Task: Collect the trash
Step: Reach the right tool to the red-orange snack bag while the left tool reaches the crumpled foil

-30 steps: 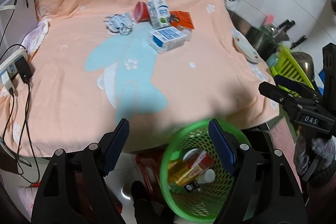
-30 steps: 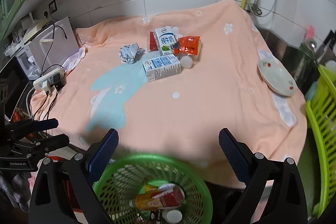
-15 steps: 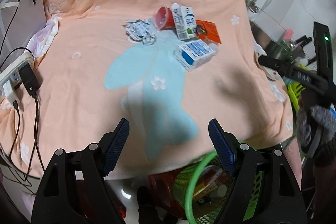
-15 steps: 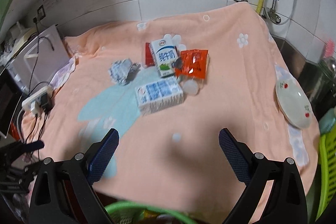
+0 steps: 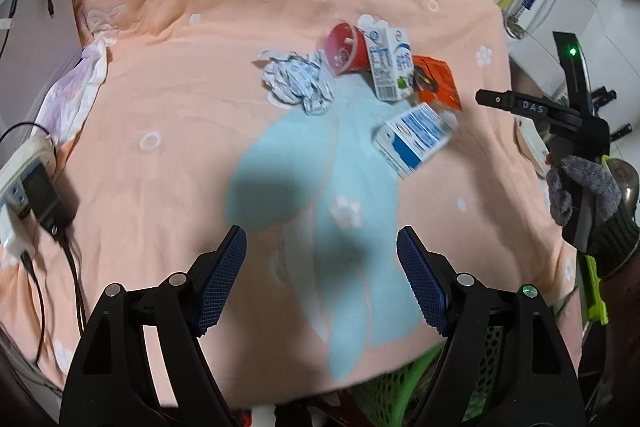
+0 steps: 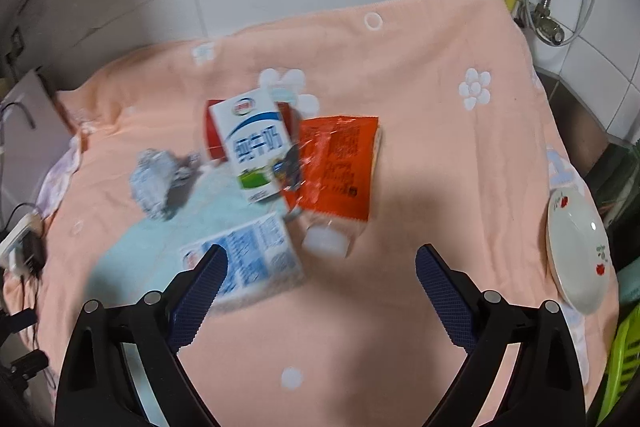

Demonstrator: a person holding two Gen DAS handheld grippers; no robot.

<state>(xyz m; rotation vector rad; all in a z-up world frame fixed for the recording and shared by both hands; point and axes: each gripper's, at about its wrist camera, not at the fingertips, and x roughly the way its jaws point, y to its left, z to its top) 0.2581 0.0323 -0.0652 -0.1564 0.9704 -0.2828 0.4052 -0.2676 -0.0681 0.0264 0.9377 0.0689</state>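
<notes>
Both the left gripper [image 5: 321,277] and right gripper [image 6: 318,291] hang wide open, empty. The trash — blue-and-white flat carton [image 6: 244,261], upright milk carton [image 6: 253,145], orange foil packet [image 6: 334,169] — sits clustered mid-cloth; closing there risks pinching two pieces or bunching the peach towel [image 6: 420,107].

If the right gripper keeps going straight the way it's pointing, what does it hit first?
Probably the small clear cup, lying between the open right gripper fingers' line and just before the orange packet. Depth is unclear, and the blue-and-white carton sits close to its left finger.
</notes>
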